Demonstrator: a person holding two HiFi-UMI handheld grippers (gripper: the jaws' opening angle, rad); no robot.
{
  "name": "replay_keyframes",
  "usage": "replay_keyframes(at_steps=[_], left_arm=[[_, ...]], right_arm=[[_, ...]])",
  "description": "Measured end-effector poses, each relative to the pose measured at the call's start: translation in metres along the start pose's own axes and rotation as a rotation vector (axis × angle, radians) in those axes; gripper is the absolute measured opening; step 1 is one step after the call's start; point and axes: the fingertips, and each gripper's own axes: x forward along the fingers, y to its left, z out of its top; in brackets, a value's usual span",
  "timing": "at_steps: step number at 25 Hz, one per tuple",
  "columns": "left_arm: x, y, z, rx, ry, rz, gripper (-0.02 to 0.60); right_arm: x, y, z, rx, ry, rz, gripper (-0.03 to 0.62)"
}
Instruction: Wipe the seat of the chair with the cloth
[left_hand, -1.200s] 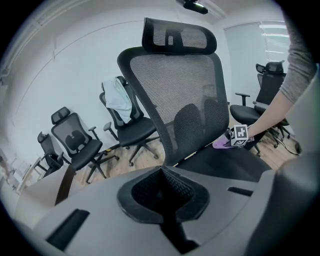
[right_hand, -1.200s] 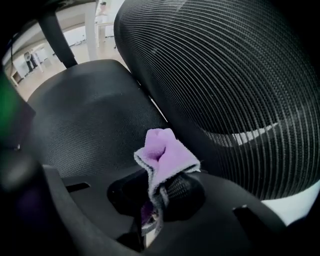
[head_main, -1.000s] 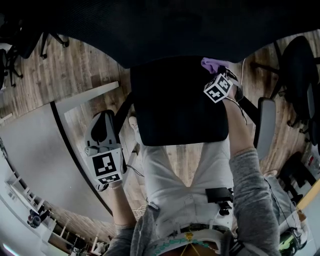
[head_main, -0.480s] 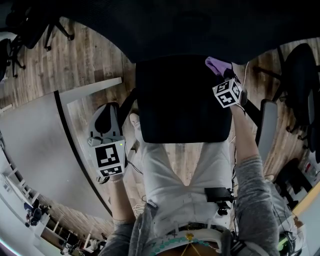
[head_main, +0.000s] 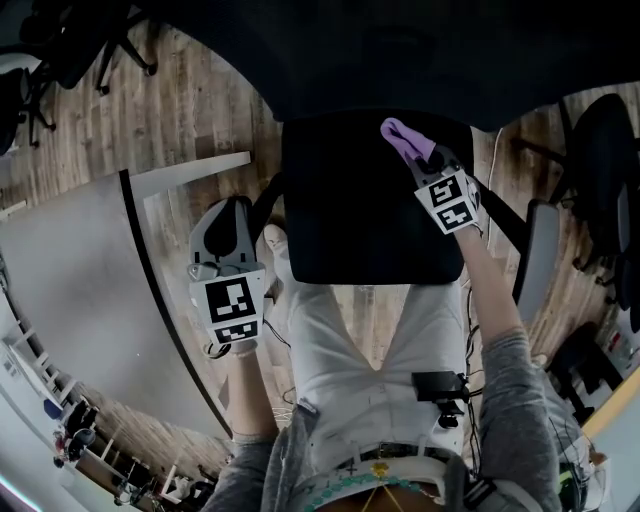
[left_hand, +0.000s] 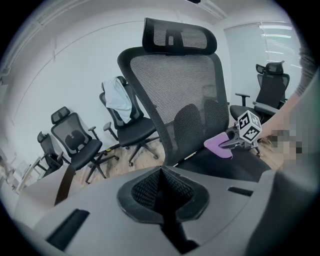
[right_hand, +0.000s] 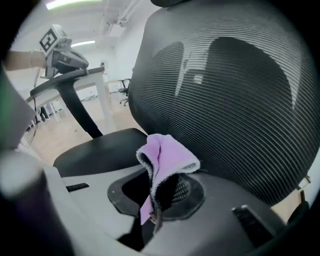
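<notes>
While the left tool (head_main: 230, 215) sits closed, the right tool (head_main: 428, 165) pinches the cloth (head_main: 403, 140).

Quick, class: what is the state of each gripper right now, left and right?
Left gripper: jaws shut, holding nothing.
Right gripper: jaws shut on the purple cloth.

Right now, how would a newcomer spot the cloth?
Find the black office chair's seat in front of the person. At its back edge, near the mesh backrest, the right gripper pinches the cloth. It is the only purple thing against black.
</notes>
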Motion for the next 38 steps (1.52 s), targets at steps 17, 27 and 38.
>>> replay_keyframes(at_steps=[17,27,38], left_arm=[[0.001,-0.002,-0.002,-0.008,0.004,-0.005,0.003],[0.001,-0.004,0.0,-0.011,-0.002,-0.015,0.002],[0.0,-0.003,-0.002,-0.006,0.0,-0.011,0.002]], right_arm=[[0.081,0.173,0.085,-0.184,-0.022,0.328,0.048],[0.136,0.19,0.057,-0.181,0.13,0.303,0.048],[0.142,0.194,0.051,-0.183,0.096,0.299,0.048]])
